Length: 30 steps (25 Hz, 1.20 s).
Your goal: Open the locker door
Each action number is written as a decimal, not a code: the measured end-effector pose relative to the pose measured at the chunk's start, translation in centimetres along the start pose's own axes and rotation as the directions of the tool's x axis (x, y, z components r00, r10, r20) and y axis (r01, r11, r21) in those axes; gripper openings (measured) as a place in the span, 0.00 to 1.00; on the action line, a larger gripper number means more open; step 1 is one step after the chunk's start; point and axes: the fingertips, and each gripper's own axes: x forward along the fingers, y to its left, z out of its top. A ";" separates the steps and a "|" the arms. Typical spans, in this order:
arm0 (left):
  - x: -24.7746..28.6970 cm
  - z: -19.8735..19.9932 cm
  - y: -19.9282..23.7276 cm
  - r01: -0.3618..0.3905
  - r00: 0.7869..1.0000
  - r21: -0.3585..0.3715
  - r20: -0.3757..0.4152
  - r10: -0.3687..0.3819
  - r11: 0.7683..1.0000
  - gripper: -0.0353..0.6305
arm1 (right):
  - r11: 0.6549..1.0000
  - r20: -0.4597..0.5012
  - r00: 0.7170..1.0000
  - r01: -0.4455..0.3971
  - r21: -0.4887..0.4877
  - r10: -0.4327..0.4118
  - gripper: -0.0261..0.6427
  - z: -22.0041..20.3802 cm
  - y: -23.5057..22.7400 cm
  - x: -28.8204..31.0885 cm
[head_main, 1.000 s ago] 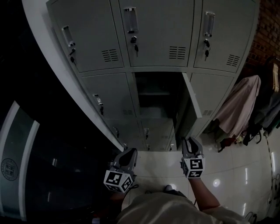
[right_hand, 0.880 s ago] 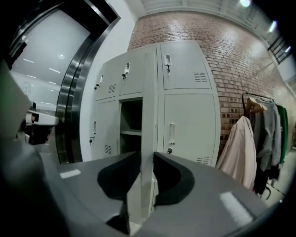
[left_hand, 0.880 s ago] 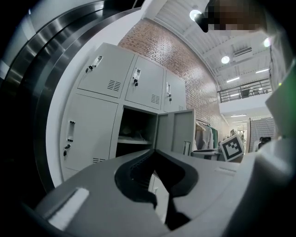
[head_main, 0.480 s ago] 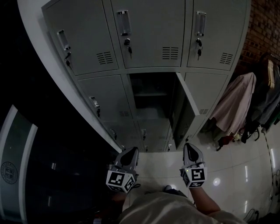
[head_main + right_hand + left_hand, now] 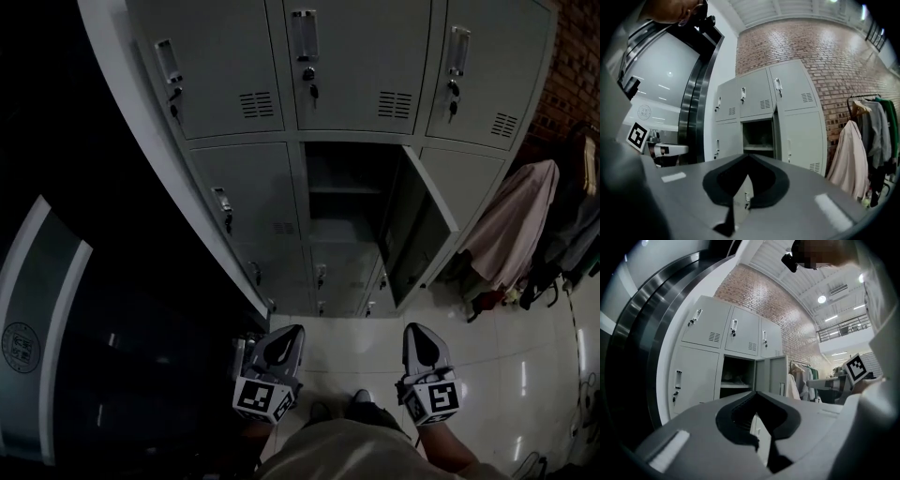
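Note:
The grey locker bank fills the upper head view. Its middle compartment (image 5: 349, 192) stands open, with the door (image 5: 424, 225) swung out to the right. Inside are a shelf and a dark interior. My left gripper (image 5: 286, 332) and right gripper (image 5: 417, 330) hover low over the floor, well short of the lockers and touching nothing. Both are shut and empty. The left gripper view shows its shut gripper (image 5: 755, 393) below the open compartment (image 5: 736, 378) and the door (image 5: 776, 376). The right gripper (image 5: 749, 156) faces the same compartment (image 5: 758, 133) from further back.
Clothes (image 5: 516, 225) hang on a rack right of the lockers, in front of a brick wall (image 5: 843, 61). A dark curved panel (image 5: 56, 328) stands on the left. The closed upper lockers have keys (image 5: 309, 89) in their locks. Glossy floor tiles (image 5: 497, 366) lie below.
Both grippers have drawn back from the lockers toward my body, the right one farther. The right jaws, slightly apart near the door edge before, are now closed. The door stays open.

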 end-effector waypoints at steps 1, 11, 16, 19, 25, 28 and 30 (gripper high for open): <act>-0.4 -0.2 -0.1 0.006 1.000 -0.002 0.002 -0.006 1.000 0.15 | 1.000 0.036 0.999 -0.006 0.005 0.005 0.04 0.2 0.3 -0.1; -4.9 1.9 -2.8 0.024 0.999 -0.003 0.042 -0.024 1.000 0.15 | 0.996 0.153 0.987 -0.058 0.062 0.048 0.04 1.4 4.2 -4.1; -8.1 6.1 -6.6 0.002 0.999 0.056 0.054 -0.005 0.998 0.15 | 0.993 0.206 0.974 -0.106 0.052 0.093 0.04 5.1 5.2 -9.3; -9.8 7.9 -10.2 -0.023 0.998 0.061 0.052 0.020 0.998 0.15 | 0.990 0.230 0.966 -0.131 0.058 0.114 0.04 7.7 5.3 -14.2; -14.8 10.2 -20.5 -0.032 0.998 0.069 0.064 0.027 0.997 0.15 | 0.989 0.242 0.959 -0.150 -0.013 0.149 0.04 9.8 5.2 -26.6; -18.5 11.6 -24.8 -0.060 0.995 0.056 0.080 0.055 0.997 0.15 | 0.985 0.196 0.965 -0.171 -0.028 0.173 0.04 9.4 5.7 -32.6; -20.5 11.8 -27.3 -0.064 0.996 0.041 0.067 0.061 0.997 0.15 | 0.984 0.233 0.956 -0.176 -0.022 0.177 0.04 10.1 5.9 -35.7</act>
